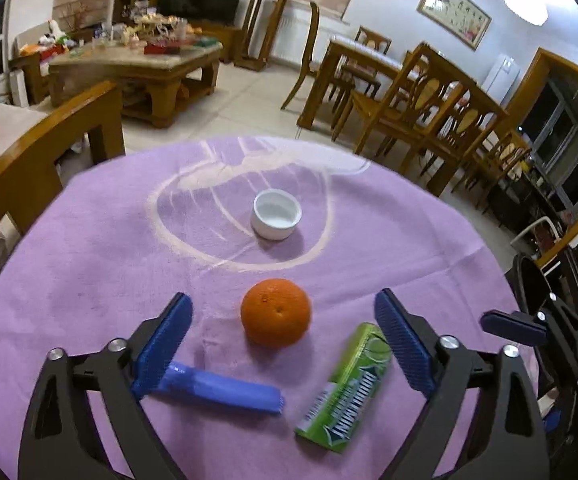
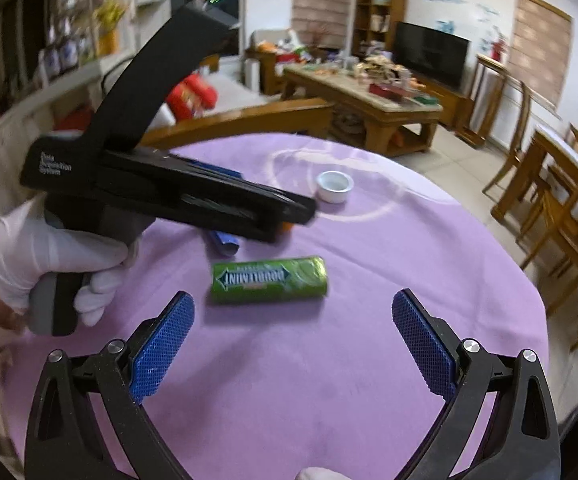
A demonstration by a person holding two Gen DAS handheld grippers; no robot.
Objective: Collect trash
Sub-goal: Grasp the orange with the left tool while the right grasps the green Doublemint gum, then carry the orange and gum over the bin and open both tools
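We hold the left gripper (image 1: pixel 283 344) with its black, angular arms spread wide and nothing pressed between the blue, cross-hatched rubber pads (image 1: pixel 165 344); it hovers above the table, aimed downward. Between its fingers lies a round orange (image 1: pixel 276 313) with a dimpled skin, apart from both pads. Nearer to us a flat blue wrapper (image 1: pixel 225 392), smooth and crinkled at one end, lies partly under the left pad, and a glossy green gum pack (image 1: pixel 347 388) lies slantwise just beside the right pad. Farther off stands a small white cap (image 1: pixel 276 214), round and shallow, open side up. All rest on a soft, fuzzy purple cloth (image 1: pixel 89 260) with a pale ring pattern, spread over a round table. Our right gripper (image 2: pixel 293 344) also stands wide and empty, its textured blue pads flanking bare cloth, with the gum pack just beyond its tips. From that view a white-gloved hand (image 2: pixel 45 256) grips the grey handle of the left gripper, whose body hides the orange.
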